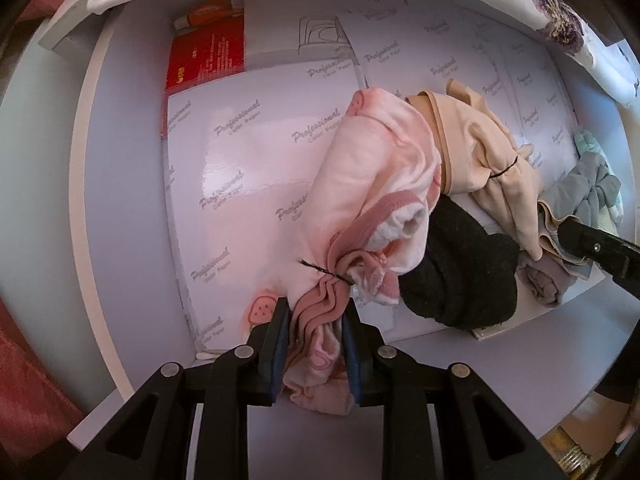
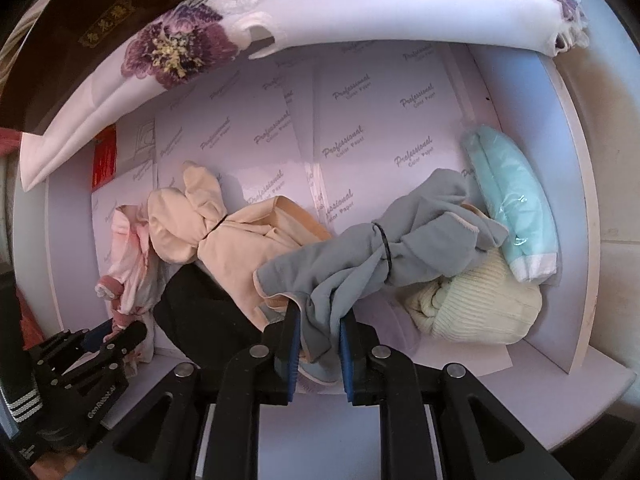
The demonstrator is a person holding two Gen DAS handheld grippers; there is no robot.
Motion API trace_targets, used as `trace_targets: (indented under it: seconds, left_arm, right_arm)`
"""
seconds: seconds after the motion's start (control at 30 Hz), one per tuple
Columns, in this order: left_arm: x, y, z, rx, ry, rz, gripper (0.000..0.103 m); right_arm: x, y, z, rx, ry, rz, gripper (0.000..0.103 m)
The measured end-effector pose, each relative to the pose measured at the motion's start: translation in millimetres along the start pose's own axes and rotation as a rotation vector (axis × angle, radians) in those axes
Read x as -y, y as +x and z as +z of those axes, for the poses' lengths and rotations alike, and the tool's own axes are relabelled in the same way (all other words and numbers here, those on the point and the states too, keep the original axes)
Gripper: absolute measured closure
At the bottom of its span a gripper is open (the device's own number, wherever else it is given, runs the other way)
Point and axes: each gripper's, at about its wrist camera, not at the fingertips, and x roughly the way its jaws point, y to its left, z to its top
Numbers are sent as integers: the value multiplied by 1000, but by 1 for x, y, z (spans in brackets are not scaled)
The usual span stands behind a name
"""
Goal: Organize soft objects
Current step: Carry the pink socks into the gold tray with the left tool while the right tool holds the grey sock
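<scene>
Nearest, the left tool is clamped on a pink bundle tied with a black band. The right tool is clamped on a grey bundle, also banded. Both bundles lie on a white shelf lined with printed paper sheets. Between them sit one beige bundle and one black cloth. Only the right view shows a cream knit and a mint packet; only the left shows an orange tube. A flowered cloth hangs over the far edge.

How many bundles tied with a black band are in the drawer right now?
3: pink bundle in the left claw, beige bundle in the middle, grey bundle in the right claw. Others may be hidden underneath.
</scene>
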Motion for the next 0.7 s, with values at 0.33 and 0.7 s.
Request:
trace_targets:
  seconds: [0.33,0.7]
  left_arm:
    - [-5,-13,-10,28,-34,-14,79]
    - [-23,-41,-20,92,-126,-154,80]
  right_arm:
    - [-21,6,-15,-12,-46,-45,85]
    - [-46,14,-28,3,-146,-107,83]
